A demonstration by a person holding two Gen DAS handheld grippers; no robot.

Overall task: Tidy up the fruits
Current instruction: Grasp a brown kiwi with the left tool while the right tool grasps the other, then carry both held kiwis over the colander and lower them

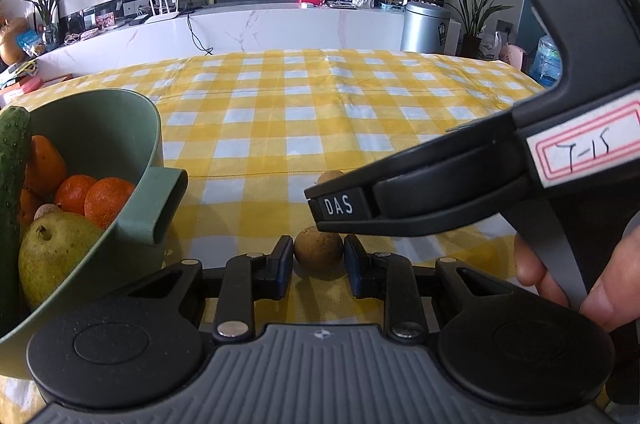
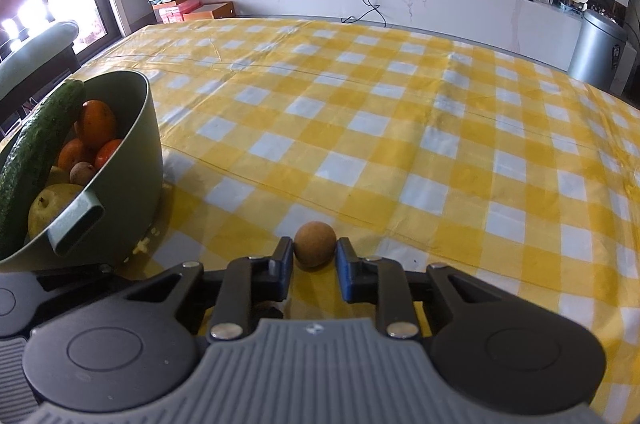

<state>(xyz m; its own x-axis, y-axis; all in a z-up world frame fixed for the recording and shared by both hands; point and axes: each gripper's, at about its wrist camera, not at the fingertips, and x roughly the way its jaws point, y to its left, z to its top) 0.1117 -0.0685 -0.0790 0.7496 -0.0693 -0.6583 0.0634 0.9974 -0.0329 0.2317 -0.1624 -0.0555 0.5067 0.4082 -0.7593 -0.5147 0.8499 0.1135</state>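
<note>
A green bowl [image 1: 120,128] [image 2: 136,96] stands at the left, holding a cucumber [image 1: 12,160] [image 2: 36,144], oranges [image 1: 108,198] [image 2: 96,122], a pear [image 1: 52,252] [image 2: 52,204] and a small brown fruit [image 2: 82,172]. My left gripper [image 1: 319,256] is shut on a small round brown fruit [image 1: 319,248] resting on the cloth, its pads pressed to both sides. My right gripper [image 2: 315,256] is shut on a second small brown fruit [image 2: 315,243], also on the cloth. In the left wrist view, the right gripper [image 1: 324,202] reaches in from the right, just beyond the left one, and mostly hides its fruit [image 1: 330,177].
A yellow and white checked cloth [image 2: 400,128] covers the table, bare beyond the grippers out to the far edge. Small crumbs [image 2: 142,244] lie by the bowl's base. A person's fingers [image 1: 560,284] hold the right gripper. A silver bin [image 2: 600,48] stands past the table.
</note>
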